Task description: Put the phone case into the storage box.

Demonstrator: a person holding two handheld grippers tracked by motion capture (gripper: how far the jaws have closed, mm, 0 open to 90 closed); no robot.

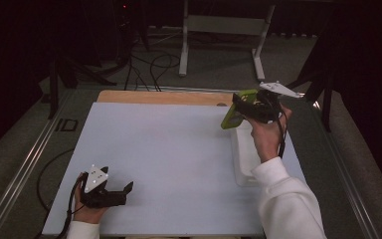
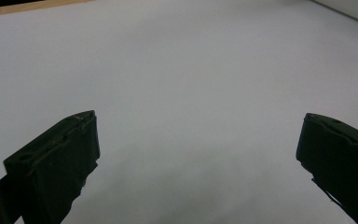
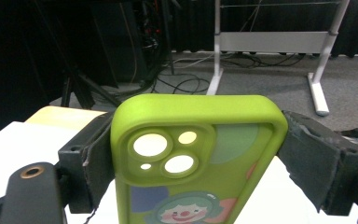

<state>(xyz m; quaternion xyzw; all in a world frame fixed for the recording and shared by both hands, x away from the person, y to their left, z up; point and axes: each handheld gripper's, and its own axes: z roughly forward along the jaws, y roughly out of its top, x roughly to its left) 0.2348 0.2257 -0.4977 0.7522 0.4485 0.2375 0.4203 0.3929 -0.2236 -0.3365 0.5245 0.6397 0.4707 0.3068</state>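
Observation:
A lime-green phone case [image 1: 235,111] with camera cut-outs and a cartoon clown print [image 3: 191,163] is held above the table's far right. My right gripper [image 1: 243,107] is shut on its two long sides, the case standing upright between the jaws [image 3: 193,154]. My left gripper [image 1: 122,191] rests low near the table's front left corner, open, with nothing between its fingers [image 2: 56,163]; bare white surface lies ahead of it.
A white board [image 1: 169,159] covers the table, with a wooden strip [image 1: 164,97] along its far edge. A shallow white tray [image 1: 243,154] lies at the right, under the right hand. Beyond the table stand a white metal frame [image 1: 224,30] and floor cables [image 1: 149,69].

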